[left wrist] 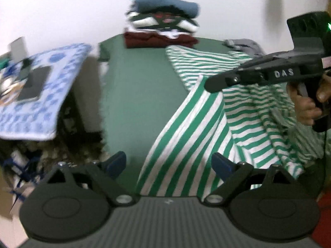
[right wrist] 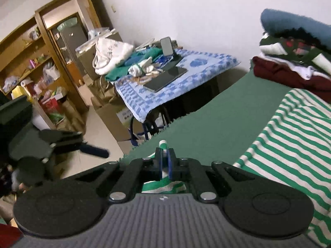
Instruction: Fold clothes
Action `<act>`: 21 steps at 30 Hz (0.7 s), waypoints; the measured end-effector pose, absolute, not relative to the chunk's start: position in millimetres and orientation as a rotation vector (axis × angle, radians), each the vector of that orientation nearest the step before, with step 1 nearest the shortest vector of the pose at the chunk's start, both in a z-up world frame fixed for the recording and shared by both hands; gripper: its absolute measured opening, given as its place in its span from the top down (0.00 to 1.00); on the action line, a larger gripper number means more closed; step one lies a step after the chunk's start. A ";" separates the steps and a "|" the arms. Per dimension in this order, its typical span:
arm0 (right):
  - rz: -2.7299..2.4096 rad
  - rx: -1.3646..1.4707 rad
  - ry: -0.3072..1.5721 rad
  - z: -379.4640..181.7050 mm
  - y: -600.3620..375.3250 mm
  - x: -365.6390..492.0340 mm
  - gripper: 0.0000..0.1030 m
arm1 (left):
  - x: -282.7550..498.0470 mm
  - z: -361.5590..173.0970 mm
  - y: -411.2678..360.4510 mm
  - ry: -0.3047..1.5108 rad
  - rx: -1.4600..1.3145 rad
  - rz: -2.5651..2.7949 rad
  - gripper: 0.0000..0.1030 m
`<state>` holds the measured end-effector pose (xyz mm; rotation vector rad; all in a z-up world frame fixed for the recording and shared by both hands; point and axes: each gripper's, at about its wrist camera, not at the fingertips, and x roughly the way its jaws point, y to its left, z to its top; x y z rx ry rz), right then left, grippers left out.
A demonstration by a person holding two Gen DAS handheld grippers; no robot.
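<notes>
A green-and-white striped garment [left wrist: 248,113] lies partly spread on the green-covered table [left wrist: 134,93]. One corner is lifted. My right gripper [left wrist: 210,84] is shut on that corner, and the cloth hangs from it in a long fold toward the left wrist camera. In the right wrist view my right gripper [right wrist: 164,152] pinches a bit of striped cloth between its blue pads, and the rest of the striped garment [right wrist: 293,144] lies to the right. My left gripper [left wrist: 168,162] is open, low at the table's near edge, with the hanging fold between its fingers but not touched.
A stack of folded clothes [left wrist: 161,20] stands at the table's far end by the wall, and a grey garment [left wrist: 244,43] lies beside it. To the left is a side table with a blue patterned cloth [right wrist: 186,72], a tablet, a phone and clutter. Wooden shelves [right wrist: 41,62] and boxes stand beyond.
</notes>
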<state>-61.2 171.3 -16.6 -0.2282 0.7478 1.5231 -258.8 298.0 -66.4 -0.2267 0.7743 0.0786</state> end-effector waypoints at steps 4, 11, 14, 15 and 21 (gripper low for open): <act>1.552 -0.227 0.735 -12.0 159.2 -63.9 0.95 | -238.0 -77.6 315.4 0.799 -0.284 -0.070 0.04; 1.520 -0.231 0.722 -7.9 146.0 -62.6 0.95 | -214.4 -97.9 324.5 0.847 -0.340 -0.185 0.28; 1.481 -0.211 0.731 -10.3 142.7 -59.0 0.95 | -219.8 -92.5 321.2 0.828 -0.375 -0.201 0.38; 1.473 -0.208 0.733 -11.1 141.3 -58.5 0.95 | -222.1 -90.2 320.1 0.821 -0.389 -0.205 0.38; 1.431 -0.195 0.752 -16.1 135.5 -55.4 0.95 | -236.2 -76.0 313.2 0.773 -0.476 -0.232 0.44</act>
